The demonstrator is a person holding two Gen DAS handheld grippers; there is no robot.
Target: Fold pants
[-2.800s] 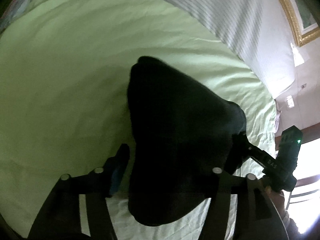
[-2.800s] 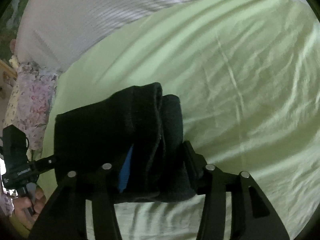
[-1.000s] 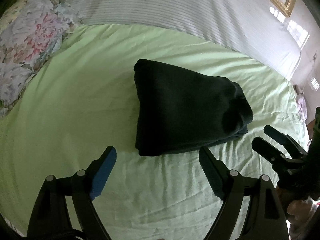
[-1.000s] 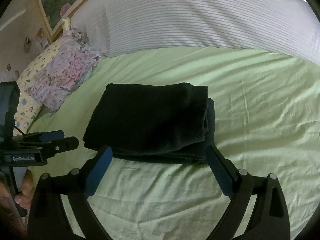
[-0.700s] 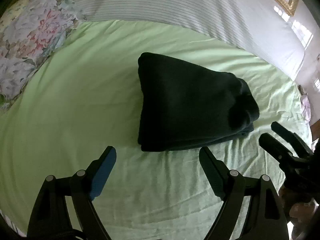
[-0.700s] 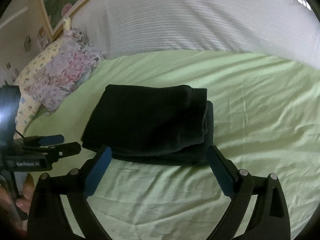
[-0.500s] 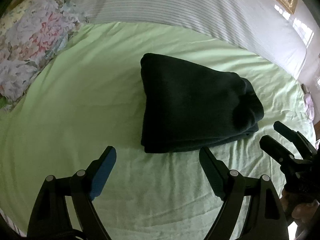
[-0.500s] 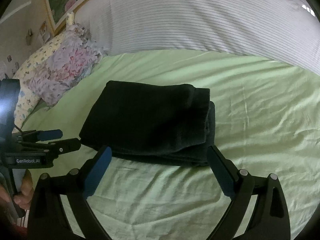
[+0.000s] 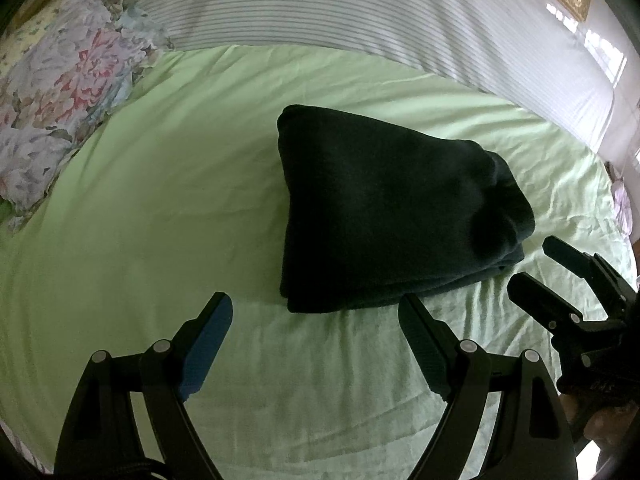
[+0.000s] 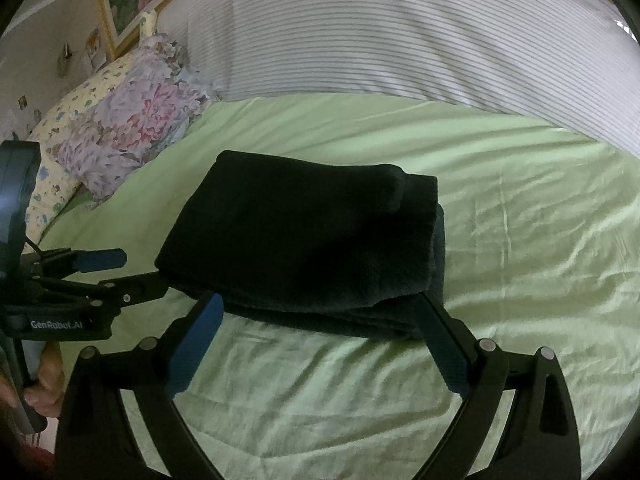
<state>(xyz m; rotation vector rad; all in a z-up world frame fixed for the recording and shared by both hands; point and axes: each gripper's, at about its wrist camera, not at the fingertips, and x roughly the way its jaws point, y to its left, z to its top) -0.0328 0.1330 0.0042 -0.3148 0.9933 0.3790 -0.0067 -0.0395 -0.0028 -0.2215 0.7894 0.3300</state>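
1. We see a green sheet [image 9: 160, 208] covering the bed; a striped cover [image 10: 400, 40] lies along its far edge, a floral pillow [image 9: 60, 92] at its far left corner.
2. The pants [image 9: 384, 216] lie folded mid-sheet, bare sheet all round.
3. Our left gripper [image 9: 316, 332] and right gripper [image 10: 316, 328] are spread wide, empty.

A bed covered by a wrinkled light-green sheet [image 9: 168, 208] carries everything. Folded dark pants [image 9: 384, 216] lie flat on it, a thick rectangular bundle just ahead of the tools' tips. A floral-print pillow [image 10: 132, 128] rests farther off to the left, and a white striped blanket [image 10: 400, 40] lies across the far side.
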